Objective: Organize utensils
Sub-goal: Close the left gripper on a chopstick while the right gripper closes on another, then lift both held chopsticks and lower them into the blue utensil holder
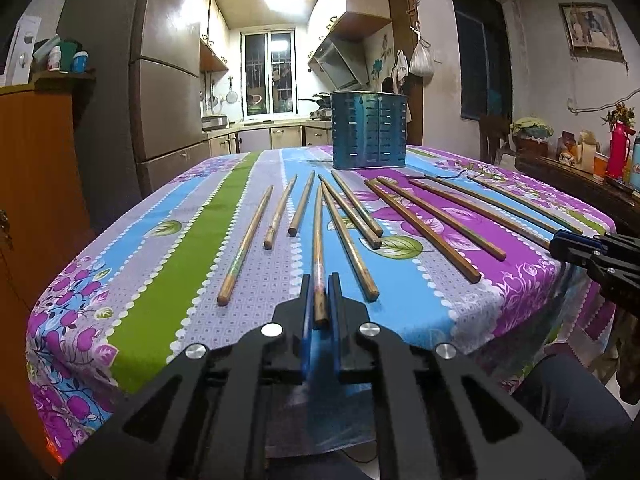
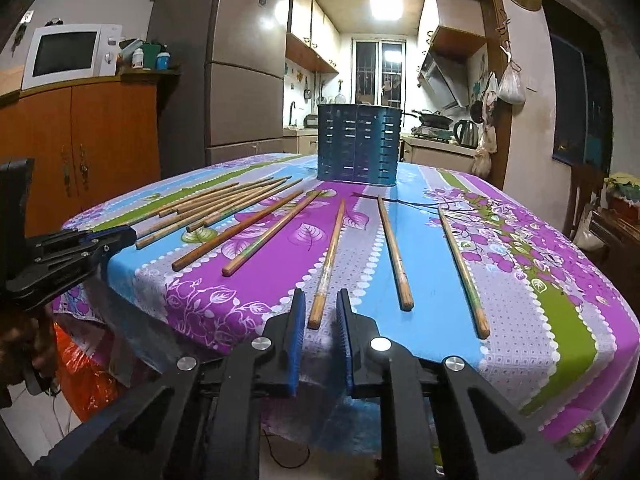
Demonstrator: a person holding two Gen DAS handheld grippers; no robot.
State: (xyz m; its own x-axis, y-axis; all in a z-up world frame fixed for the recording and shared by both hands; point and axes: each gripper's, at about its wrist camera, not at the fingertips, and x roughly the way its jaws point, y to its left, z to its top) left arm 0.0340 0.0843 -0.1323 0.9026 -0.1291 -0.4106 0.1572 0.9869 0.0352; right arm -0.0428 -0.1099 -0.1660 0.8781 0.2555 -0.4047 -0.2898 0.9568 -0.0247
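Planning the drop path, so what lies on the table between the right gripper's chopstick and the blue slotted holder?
In the right wrist view, only bare floral tablecloth separates the wooden chopstick from the blue slotted metal holder.

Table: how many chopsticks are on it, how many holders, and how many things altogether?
Wooden chopsticks: 12
Blue holder: 1
Total: 13
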